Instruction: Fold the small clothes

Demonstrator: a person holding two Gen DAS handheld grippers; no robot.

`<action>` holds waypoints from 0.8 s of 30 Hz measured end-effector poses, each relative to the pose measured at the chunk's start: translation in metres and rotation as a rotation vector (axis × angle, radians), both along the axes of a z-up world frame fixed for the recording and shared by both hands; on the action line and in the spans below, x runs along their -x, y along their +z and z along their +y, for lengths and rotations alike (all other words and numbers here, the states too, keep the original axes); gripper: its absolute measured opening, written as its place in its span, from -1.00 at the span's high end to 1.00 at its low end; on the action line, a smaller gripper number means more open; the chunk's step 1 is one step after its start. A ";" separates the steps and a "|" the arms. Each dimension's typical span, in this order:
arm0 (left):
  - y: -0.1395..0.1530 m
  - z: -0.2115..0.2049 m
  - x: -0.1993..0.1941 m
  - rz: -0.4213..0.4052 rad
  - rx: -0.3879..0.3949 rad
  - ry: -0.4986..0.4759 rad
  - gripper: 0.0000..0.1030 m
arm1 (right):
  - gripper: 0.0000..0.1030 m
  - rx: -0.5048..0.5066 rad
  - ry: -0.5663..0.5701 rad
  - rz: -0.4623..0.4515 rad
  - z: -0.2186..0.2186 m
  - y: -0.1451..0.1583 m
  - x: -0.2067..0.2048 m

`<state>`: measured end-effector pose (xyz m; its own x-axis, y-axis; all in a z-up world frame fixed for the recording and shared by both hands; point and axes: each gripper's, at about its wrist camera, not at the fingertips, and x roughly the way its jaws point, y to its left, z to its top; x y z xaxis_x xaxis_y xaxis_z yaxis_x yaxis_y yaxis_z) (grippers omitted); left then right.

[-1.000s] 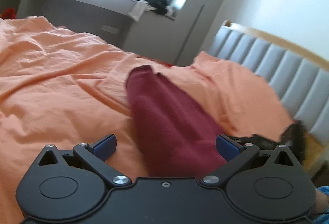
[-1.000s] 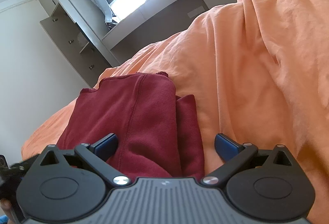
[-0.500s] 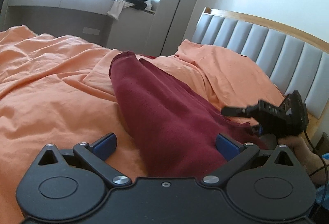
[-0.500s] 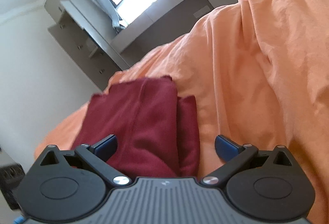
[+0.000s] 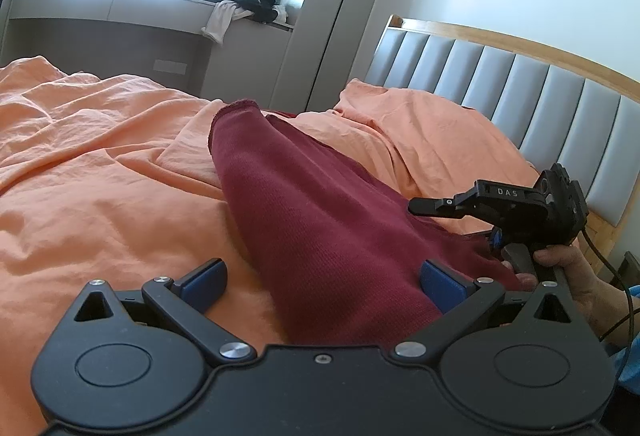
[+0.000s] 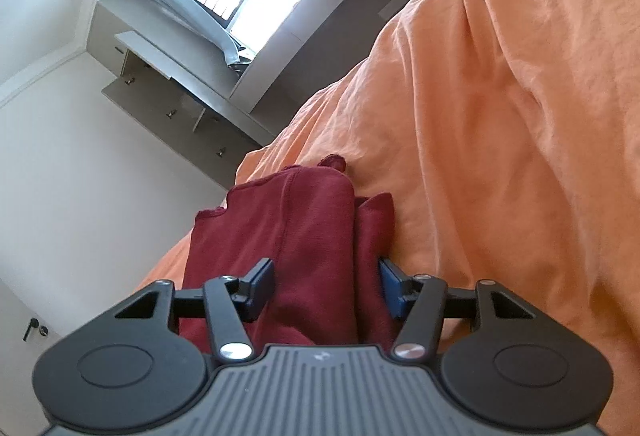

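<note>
On orange bedding point(image 5: 100, 172) — one maroon garment point(image 5: 320, 228) | two grippers (left gripper point(image 5: 324, 278) wide, right gripper point(image 6: 326, 286) narrower)

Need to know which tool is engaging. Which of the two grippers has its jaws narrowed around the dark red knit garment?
The right gripper: its jaws have narrowed around a bunch of the dark red knit garment. The left gripper has jaws spread wide.
</note>
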<state>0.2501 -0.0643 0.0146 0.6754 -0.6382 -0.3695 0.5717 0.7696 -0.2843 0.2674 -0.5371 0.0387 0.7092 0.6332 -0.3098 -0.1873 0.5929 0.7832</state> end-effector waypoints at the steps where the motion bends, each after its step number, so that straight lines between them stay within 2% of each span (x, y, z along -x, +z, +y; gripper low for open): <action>1: 0.000 0.000 0.000 0.000 0.000 0.001 -0.99 | -0.30 -0.008 0.004 0.011 0.000 -0.001 -0.002; 8: 0.003 -0.001 -0.003 0.028 0.012 0.008 -0.99 | -0.25 0.046 0.017 0.014 0.006 -0.001 -0.004; 14: 0.006 0.000 -0.011 0.102 0.075 0.004 -0.99 | -0.19 0.042 0.007 0.005 0.008 -0.005 -0.001; 17: 0.006 -0.005 -0.012 0.107 0.039 0.016 -0.99 | -0.20 0.032 -0.003 0.005 0.008 -0.006 0.001; 24: 0.006 -0.006 -0.011 0.115 0.031 0.026 -0.99 | -0.25 0.026 -0.016 0.005 0.007 -0.009 0.004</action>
<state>0.2608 -0.0705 0.0207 0.6465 -0.6331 -0.4257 0.5139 0.7738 -0.3704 0.2635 -0.5304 0.0301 0.7178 0.6135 -0.3292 -0.1737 0.6157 0.7686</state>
